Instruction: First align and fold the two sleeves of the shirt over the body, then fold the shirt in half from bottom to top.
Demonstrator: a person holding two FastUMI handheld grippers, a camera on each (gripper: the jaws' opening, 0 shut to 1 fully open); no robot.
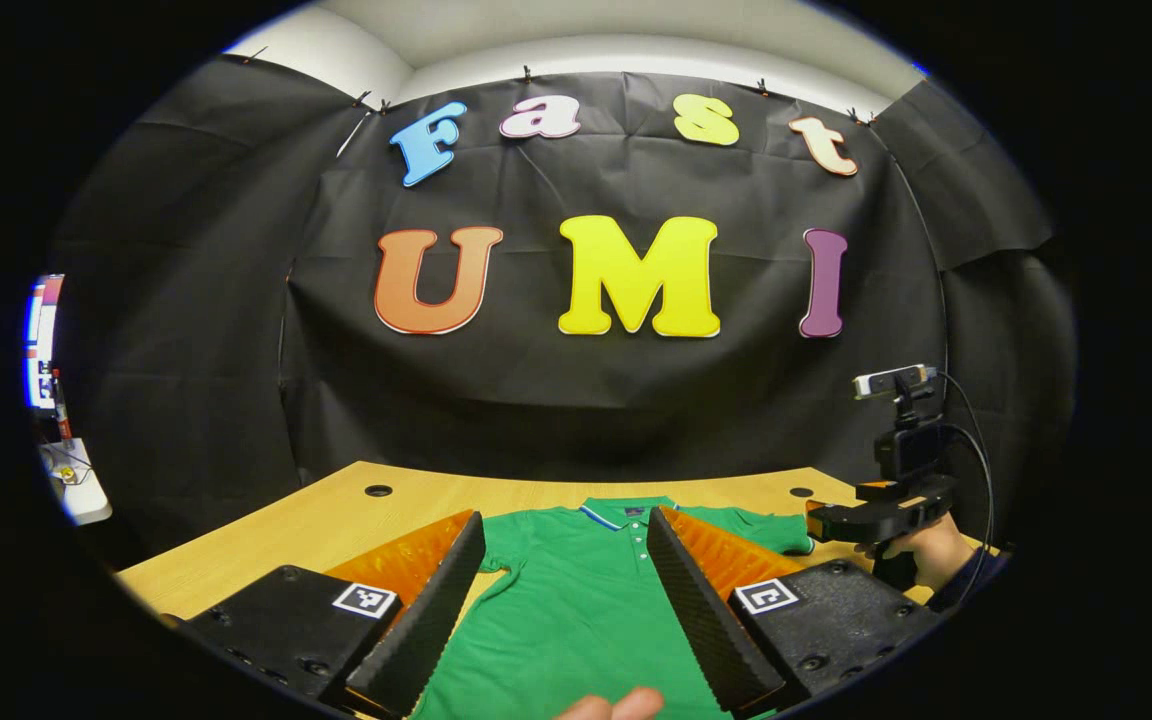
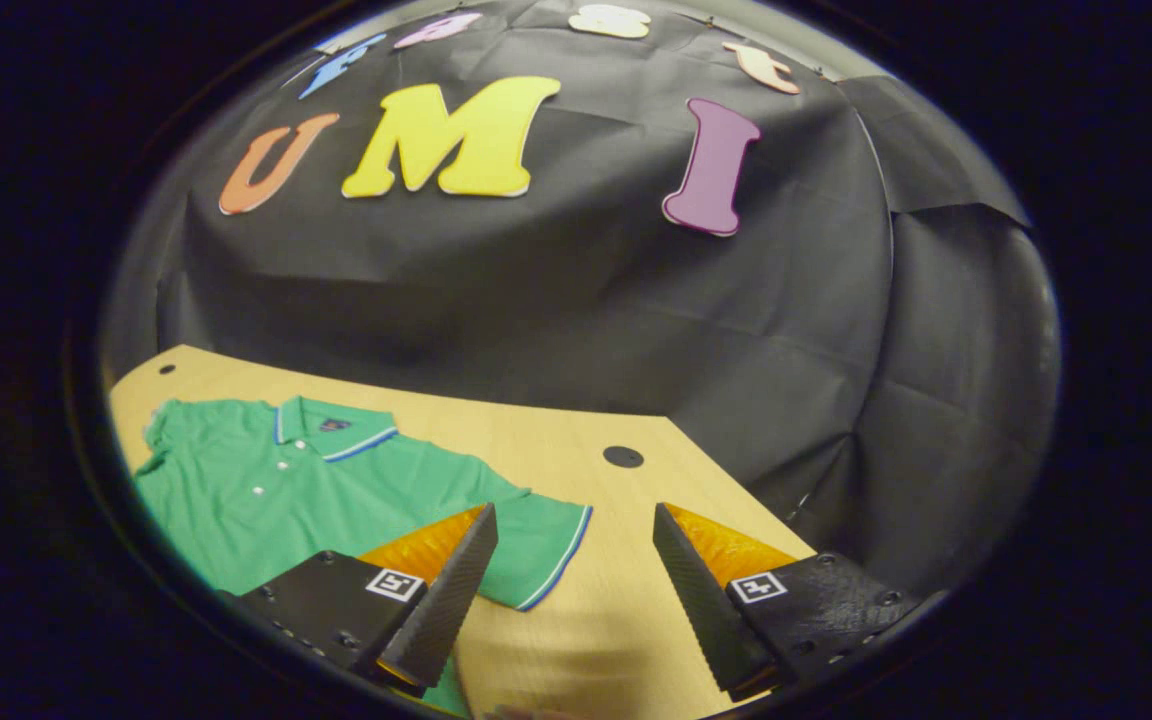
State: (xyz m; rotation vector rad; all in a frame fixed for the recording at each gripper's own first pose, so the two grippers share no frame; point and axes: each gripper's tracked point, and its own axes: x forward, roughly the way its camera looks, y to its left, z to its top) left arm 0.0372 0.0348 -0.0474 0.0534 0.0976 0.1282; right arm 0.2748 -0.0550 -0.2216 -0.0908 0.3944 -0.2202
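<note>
Here one green polo shirt [image 1: 576, 600] is lying flat on the wooden table [image 1: 336, 520], its hem cut off at the near edge. The left gripper [image 1: 566, 545] is hovering over its body, fingers spread apart. The right gripper [image 2: 576, 540] is hovering with fingers apart near the shirt's right sleeve [image 2: 536, 545], gripping nothing. Two table holes [image 1: 378, 491] are showing.

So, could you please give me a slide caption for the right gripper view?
Open right gripper hovering beside the right sleeve of a green polo shirt lying flat on the wooden table.

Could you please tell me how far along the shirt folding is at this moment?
Nothing looks folded: the green shirt lies flat on the table, its sleeve spread out. Both claws, left and right, are open, holding nothing. Both sleeve folds and the bottom-to-top fold remain.
</note>
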